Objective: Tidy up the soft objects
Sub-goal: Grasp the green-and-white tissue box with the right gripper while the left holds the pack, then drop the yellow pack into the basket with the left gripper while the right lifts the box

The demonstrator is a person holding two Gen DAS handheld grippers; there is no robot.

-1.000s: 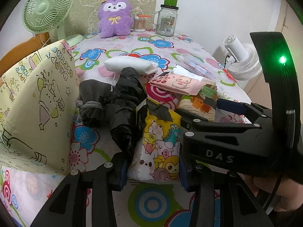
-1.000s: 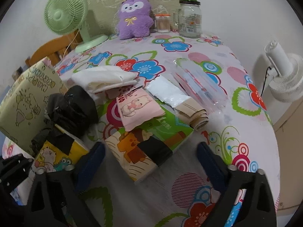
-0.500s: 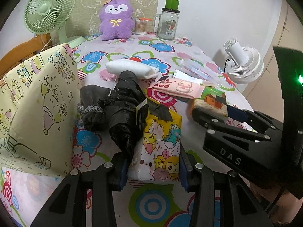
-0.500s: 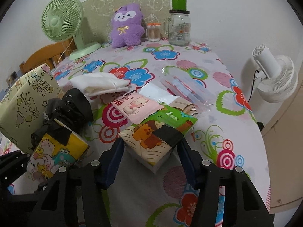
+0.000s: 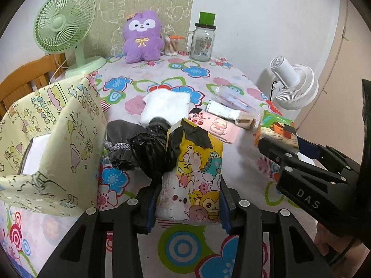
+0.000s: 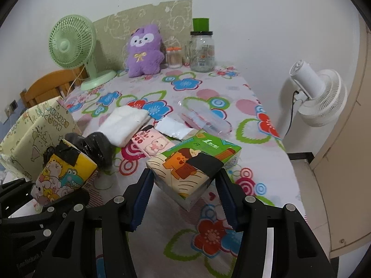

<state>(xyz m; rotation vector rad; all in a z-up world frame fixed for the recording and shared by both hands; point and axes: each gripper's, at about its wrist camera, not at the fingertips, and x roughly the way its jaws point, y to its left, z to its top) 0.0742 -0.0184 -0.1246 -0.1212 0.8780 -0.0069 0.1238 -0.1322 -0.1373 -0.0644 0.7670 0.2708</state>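
Note:
My left gripper (image 5: 187, 208) is shut on a yellow tissue pack (image 5: 197, 173) printed with cartoon animals, gripped at its near end, black tape on top. The right gripper (image 6: 184, 180) has its jaws closing on a green and orange tissue pack (image 6: 192, 162) with a black tape band. Both pads press its sides and it hangs tilted above the flowered tablecloth (image 6: 231, 231). In the left wrist view that pack (image 5: 276, 129) sits at the right, in the right gripper (image 5: 278, 148). The yellow pack (image 6: 62, 173) shows at the left of the right wrist view.
A black plastic bundle (image 5: 150, 148), a grey drawstring pouch (image 5: 120, 136), a white folded cloth (image 5: 164, 106) and a pink tissue pack (image 5: 215, 127) lie mid-table. A pale yellow cartoon box (image 5: 53, 139) stands open at the left. A purple plush (image 5: 142, 37), green fan (image 5: 65, 25) and jar (image 5: 203, 44) line the back.
The right gripper's jaws went from wide apart to closed on the green and orange pack, and the pack has come up off the cloth. The left gripper keeps its hold on the yellow pack.

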